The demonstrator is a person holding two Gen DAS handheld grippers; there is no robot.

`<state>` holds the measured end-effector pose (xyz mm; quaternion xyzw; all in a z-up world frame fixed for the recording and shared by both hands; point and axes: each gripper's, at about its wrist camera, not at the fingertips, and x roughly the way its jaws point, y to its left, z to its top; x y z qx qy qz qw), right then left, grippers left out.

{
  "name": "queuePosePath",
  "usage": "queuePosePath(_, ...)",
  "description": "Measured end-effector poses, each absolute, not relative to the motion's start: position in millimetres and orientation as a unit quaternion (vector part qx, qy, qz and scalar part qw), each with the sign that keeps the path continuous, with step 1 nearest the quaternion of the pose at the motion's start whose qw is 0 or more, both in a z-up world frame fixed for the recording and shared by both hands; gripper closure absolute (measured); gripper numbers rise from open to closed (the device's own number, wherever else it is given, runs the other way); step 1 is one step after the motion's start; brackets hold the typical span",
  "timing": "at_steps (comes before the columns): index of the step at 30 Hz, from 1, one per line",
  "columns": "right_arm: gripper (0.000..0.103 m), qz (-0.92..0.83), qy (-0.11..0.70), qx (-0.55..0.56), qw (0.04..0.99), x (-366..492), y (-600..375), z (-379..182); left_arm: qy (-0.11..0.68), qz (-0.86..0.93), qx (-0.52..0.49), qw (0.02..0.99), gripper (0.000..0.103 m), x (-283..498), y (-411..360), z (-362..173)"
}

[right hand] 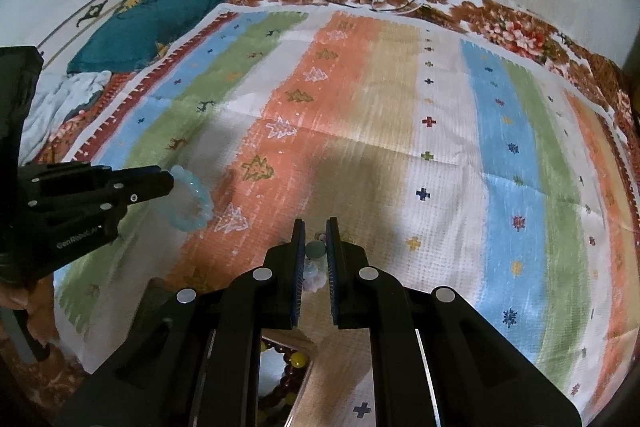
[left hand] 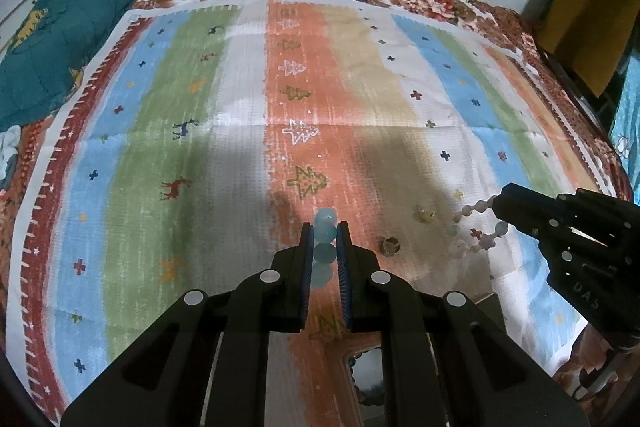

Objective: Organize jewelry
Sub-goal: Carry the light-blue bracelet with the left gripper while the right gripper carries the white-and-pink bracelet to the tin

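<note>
Left hand-held gripper (left hand: 325,233): clamped the blue bead bracelet (left hand: 324,241).
Right hand-held gripper (right hand: 316,231): pinched the pastel bead strand (right hand: 314,269).
Advice: keep both grips firm, lower slowly into the box (right hand: 286,359).

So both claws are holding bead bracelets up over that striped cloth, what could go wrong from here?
The left gripper pinches only one or two round beads of the blue bracelet, so the smooth beads might slip out. The right gripper holds the pink and white bracelet the same way, and its dangling loop could snag. Two small rings lie on the striped cloth between the grippers; a falling bracelet might knock them.
</note>
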<state>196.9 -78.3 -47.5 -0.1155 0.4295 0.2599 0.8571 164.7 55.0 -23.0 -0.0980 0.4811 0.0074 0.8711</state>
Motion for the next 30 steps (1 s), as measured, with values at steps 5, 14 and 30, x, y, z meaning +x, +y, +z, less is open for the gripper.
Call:
queuePosePath(5,0.092,0.265,0.419,-0.112,0.861,189,-80,-39,0.472,0.002,-0.099,0.876,0.092,158,52,-14)
queuePosePath(14,0.092,0.273,0.409,-0.108,0.864,177,-82,-30,0.459,-0.008,-0.1,0.883,0.092,144,45,-2)
queuePosePath(30,0.092,0.293,0.389,-0.098,0.868,150,-89,-14,0.436,-0.025,-0.098,0.894,0.092,117,30,18)
